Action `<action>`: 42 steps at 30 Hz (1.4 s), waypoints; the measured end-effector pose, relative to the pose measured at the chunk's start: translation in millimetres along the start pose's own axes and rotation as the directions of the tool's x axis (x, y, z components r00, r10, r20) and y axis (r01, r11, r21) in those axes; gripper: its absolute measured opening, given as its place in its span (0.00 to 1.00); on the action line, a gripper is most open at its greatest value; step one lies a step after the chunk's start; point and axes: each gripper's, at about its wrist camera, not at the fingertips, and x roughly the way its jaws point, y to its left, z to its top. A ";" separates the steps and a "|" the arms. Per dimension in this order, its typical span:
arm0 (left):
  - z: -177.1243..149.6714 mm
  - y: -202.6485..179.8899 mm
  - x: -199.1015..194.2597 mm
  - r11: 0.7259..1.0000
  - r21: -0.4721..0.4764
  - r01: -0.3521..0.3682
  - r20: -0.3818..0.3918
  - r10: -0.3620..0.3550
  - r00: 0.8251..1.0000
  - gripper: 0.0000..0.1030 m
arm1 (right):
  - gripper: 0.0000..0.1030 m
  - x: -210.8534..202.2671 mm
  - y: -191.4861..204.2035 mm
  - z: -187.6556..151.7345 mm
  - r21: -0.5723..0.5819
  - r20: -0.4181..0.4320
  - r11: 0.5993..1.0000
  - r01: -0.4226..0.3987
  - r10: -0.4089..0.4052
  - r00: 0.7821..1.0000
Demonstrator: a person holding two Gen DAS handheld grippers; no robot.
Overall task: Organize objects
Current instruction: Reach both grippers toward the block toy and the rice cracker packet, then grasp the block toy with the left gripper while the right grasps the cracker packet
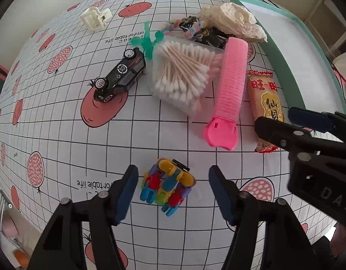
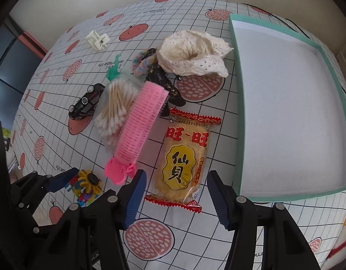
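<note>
Left wrist view: the left gripper [image 1: 173,191] hangs with jaws spread either side of the multicoloured plastic block toy [image 1: 167,185] on the near worktop [image 1: 60,117], not pressing it. It looks light, rigid and knobbly, so its flat sides seem best.

Right wrist view: the right gripper [image 2: 176,194] straddles the near end of the yellow crinkly rice-cracker packet [image 2: 183,159], jaws apart. The packet is probably slippery and brittle inside; pinch gently across its width.

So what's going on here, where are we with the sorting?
Nothing is in the teal box yet. The left claw straddles the colourful block toy, pads not touching it. The right claw brackets the lower end of the rice cracker packet, also not gripping. The toy car, cotton swabs and pink roller lie untouched.
</note>
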 end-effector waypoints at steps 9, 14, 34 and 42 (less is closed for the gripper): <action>-10.1 -1.4 -5.0 1.000 0.005 0.023 -0.014 -0.023 1.000 0.44 | 0.58 11.4 -1.3 2.5 0.008 -0.026 1.000 0.017 -0.017 1.000; -12.0 0.8 -10.7 1.000 0.002 0.026 -0.013 -0.026 1.000 0.44 | 0.58 15.2 -1.5 5.7 0.010 -0.035 0.999 0.035 -0.034 0.999; -9.3 6.6 -19.6 0.998 -0.056 0.039 0.013 -0.038 0.999 0.43 | 0.39 -8.2 -17.4 8.2 0.032 0.014 0.999 0.008 -0.008 1.000; -14.1 18.7 -50.2 0.990 -0.123 0.069 0.098 -0.057 0.994 0.43 | 0.39 -49.5 -30.8 -5.0 0.059 0.107 0.997 -0.052 0.046 0.993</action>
